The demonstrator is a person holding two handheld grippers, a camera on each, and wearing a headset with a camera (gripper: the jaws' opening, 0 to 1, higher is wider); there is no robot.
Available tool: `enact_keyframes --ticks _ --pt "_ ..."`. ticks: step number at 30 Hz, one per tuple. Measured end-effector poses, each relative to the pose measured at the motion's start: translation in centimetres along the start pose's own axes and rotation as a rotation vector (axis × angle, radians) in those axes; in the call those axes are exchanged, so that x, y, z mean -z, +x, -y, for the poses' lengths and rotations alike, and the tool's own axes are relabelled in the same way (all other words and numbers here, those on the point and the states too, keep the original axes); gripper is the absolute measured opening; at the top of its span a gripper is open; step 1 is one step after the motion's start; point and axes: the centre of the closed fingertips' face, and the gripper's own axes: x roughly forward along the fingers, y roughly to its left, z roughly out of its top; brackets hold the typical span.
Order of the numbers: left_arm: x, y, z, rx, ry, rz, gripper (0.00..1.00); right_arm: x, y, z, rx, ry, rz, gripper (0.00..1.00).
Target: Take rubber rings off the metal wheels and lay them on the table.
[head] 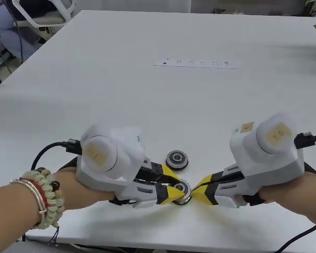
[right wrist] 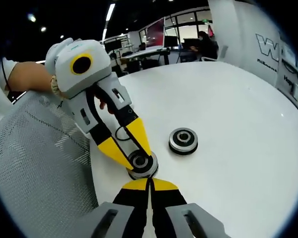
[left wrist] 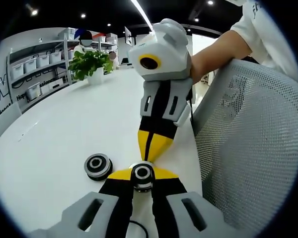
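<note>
A metal wheel [head: 183, 190] with a black rubber ring sits at the table's near edge, and my left gripper [head: 177, 193] is shut on it, one yellow jaw on each side. In the left gripper view that wheel [left wrist: 142, 175] lies between my own tips [left wrist: 142, 173]. My right gripper [head: 199, 185] comes in from the right with its tips pressed together against the wheel's rim [right wrist: 142, 164]. Whether it pinches the ring I cannot tell. A second ringed wheel [head: 176, 158] lies flat just beyond, free of both grippers.
The white table [head: 158, 105] stretches far ahead, with a white socket strip [head: 196, 63] set in its middle. A mesh chair back [left wrist: 248, 148] stands close behind the near edge. A potted plant [left wrist: 89, 63] stands at the far side.
</note>
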Motion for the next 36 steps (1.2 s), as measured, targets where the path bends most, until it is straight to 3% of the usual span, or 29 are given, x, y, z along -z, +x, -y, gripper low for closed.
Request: enact_keyframes --ticks 8,12,15,18,36 --pt "0.0 0.0 0.0 -0.002 0.004 0.006 0.08 0.0 -0.3 -0.1 -0.020 0.080 0.022 0.00" --pt "0.0 0.0 0.0 -0.003 0.002 0.008 0.08 -1.0 -0.7 0.1 -0.030 0.142 0.077 0.00" --pt "0.0 0.1 0.0 -0.002 0.001 0.009 0.08 -0.8 -0.6 0.0 -0.024 0.131 0.063 0.00" --pt "0.0 0.1 0.0 -0.003 0.004 0.010 0.08 -1.1 -0.7 -0.1 -0.032 0.160 0.068 0.00" --pt "0.0 0.1 0.0 -0.004 0.015 0.014 0.08 -1.9 -0.6 -0.9 -0.060 0.161 0.088 0.00"
